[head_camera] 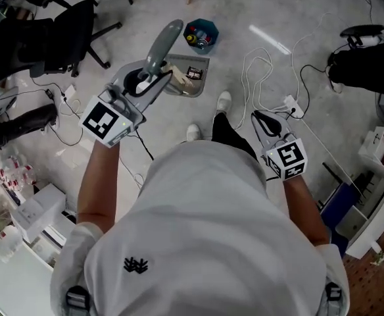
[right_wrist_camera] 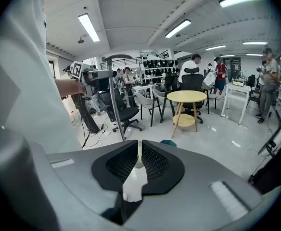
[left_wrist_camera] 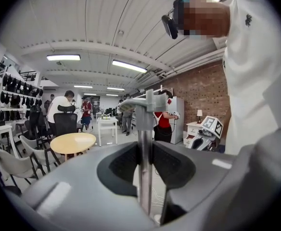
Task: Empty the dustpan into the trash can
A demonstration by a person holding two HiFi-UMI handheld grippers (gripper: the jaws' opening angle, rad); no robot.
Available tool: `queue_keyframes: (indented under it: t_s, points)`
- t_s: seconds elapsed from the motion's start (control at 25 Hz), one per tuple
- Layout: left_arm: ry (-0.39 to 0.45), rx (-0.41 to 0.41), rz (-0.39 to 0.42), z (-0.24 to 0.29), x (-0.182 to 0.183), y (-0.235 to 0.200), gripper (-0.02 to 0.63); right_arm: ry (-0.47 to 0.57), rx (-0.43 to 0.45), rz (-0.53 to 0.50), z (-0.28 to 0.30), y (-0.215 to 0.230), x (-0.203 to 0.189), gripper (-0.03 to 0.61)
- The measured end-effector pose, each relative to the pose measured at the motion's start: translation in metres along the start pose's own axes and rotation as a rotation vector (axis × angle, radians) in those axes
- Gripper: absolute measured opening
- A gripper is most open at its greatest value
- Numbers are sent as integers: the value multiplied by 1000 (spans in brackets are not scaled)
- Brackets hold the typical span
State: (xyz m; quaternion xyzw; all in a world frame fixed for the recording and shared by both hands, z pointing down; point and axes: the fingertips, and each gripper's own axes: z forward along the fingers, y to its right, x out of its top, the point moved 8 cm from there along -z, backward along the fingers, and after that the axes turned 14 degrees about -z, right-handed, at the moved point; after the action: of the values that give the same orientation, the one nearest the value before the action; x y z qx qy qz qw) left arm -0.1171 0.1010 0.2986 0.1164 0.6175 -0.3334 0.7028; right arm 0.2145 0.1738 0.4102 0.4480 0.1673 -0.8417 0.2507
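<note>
A long-handled grey dustpan stands on the floor just ahead of my feet. Its pan (head_camera: 191, 79) holds a dark wrapper and some scraps. My left gripper (head_camera: 151, 79) is shut on the dustpan's pole, below the grey top grip (head_camera: 166, 37). The left gripper view shows that metal pole (left_wrist_camera: 144, 148) clamped upright between the jaws of the left gripper (left_wrist_camera: 144, 177). A small blue trash can (head_camera: 200, 35) with rubbish inside stands just beyond the pan. My right gripper (head_camera: 258, 116) hangs at my right side, and the right gripper (right_wrist_camera: 138, 159) is shut with nothing in it.
White cable (head_camera: 258, 78) and a power strip (head_camera: 290, 104) lie on the floor to the right. A black office chair (head_camera: 73, 31) is at the far left, a black bag (head_camera: 369, 64) at the far right. A round yellow table (right_wrist_camera: 193, 96) and chairs stand further off.
</note>
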Motion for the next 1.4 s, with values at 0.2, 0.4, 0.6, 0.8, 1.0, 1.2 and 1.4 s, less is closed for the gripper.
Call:
queue_keyframes:
  t_s: [0.2,0.4,0.6,0.8,1.0,1.2,1.4]
  points:
    - [-25,14,-6,36,8,-42,140,7,20,3,20,67,3,23]
    - [-45,27,-23,72,12,-70,140,-2,36,11,27,114,-4,23]
    - [-76,29,-20,101,13,-96,140,-31,29,23,32,146,-13,23]
    - [-101,8,-39,128,8,-122,138,-53,7,42,32,163,-12,23]
    - [-115,-16,-98,152,1,-159,138,-65,-60,83,31,169,-7,23]
    - [-119,-41,-177,169,-4,-195,138,-81,-124,123,35,169,1,23]
    - [-120,-83,-222,185,-8,-214,140,-97,-178,154,44,166,12,23]
